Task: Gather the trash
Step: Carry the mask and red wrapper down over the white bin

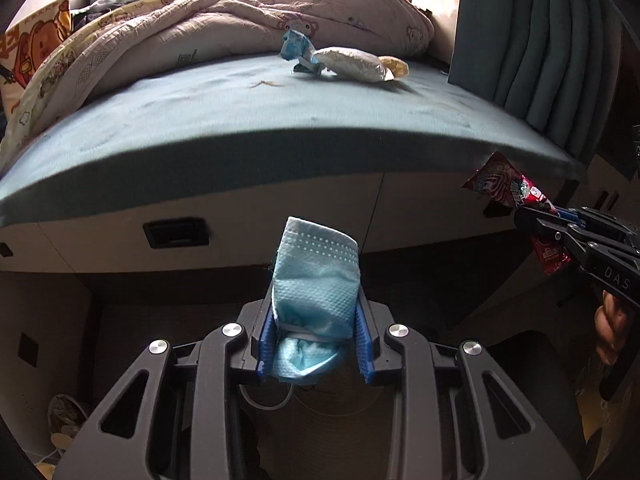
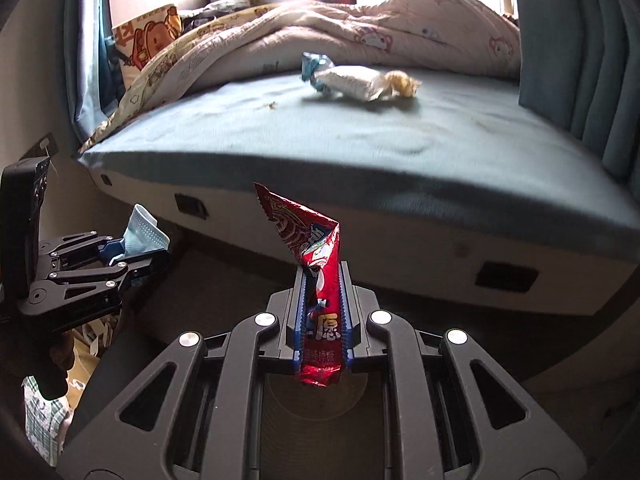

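My left gripper (image 1: 316, 312) is shut on a crumpled blue face mask (image 1: 316, 280), held in front of the bed's side, below the mattress edge. It also shows in the right wrist view (image 2: 138, 250) at the left with the mask (image 2: 140, 236). My right gripper (image 2: 322, 280) is shut on a red candy wrapper (image 2: 310, 240), which also shows in the left wrist view (image 1: 504, 184) at the right. On the blue mattress (image 1: 280, 120) lie a white wrapper (image 1: 356, 65), a blue wrapper (image 1: 296, 46) and a yellowish scrap (image 1: 396, 66).
A rumpled quilt (image 1: 200, 24) covers the far part of the bed. A blue curtain (image 1: 540, 40) hangs at the right. The bed base has drawers with recessed handles (image 1: 176, 232). A cup with clutter (image 1: 66, 416) sits on the floor at lower left.
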A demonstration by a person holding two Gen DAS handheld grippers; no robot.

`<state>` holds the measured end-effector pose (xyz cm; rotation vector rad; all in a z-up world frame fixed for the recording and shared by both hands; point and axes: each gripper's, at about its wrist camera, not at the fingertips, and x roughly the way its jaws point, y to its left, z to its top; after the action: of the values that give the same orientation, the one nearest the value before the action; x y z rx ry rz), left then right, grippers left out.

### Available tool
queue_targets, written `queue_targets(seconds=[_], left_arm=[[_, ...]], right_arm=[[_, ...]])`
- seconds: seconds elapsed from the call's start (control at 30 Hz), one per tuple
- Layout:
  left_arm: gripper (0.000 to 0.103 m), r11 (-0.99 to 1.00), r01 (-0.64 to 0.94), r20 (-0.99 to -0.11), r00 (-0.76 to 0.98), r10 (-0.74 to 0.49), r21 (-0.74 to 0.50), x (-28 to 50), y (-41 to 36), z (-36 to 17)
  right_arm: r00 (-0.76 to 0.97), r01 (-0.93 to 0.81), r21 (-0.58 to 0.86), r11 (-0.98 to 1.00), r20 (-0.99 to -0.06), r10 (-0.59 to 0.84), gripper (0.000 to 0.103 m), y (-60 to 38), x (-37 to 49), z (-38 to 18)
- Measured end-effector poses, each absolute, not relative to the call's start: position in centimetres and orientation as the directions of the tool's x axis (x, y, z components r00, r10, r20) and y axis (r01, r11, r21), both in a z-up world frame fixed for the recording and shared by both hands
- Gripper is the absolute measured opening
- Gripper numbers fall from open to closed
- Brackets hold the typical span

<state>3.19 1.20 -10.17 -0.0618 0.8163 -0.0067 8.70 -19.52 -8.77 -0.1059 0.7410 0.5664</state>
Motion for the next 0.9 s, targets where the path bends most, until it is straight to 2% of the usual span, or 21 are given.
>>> queue_targets(seconds=[0.5, 0.9], left_arm=[[0.031, 0.986, -0.025, -0.848, 0.514, -0.127, -0.163, 4.5, 1.5, -25.8], [0.031, 0.982, 0.005, -0.878, 0.446, -0.172, -0.189, 6.8, 1.0, -31.0]], right_arm=[[0.322, -0.499, 0.183, 0.847, -0.868, 0.377, 0.013, -17.4, 5.2, -28.5], [0.233, -0.515, 0.180, 0.838, -0.912, 0.339, 0.013, -16.0, 7.1, -33.9]])
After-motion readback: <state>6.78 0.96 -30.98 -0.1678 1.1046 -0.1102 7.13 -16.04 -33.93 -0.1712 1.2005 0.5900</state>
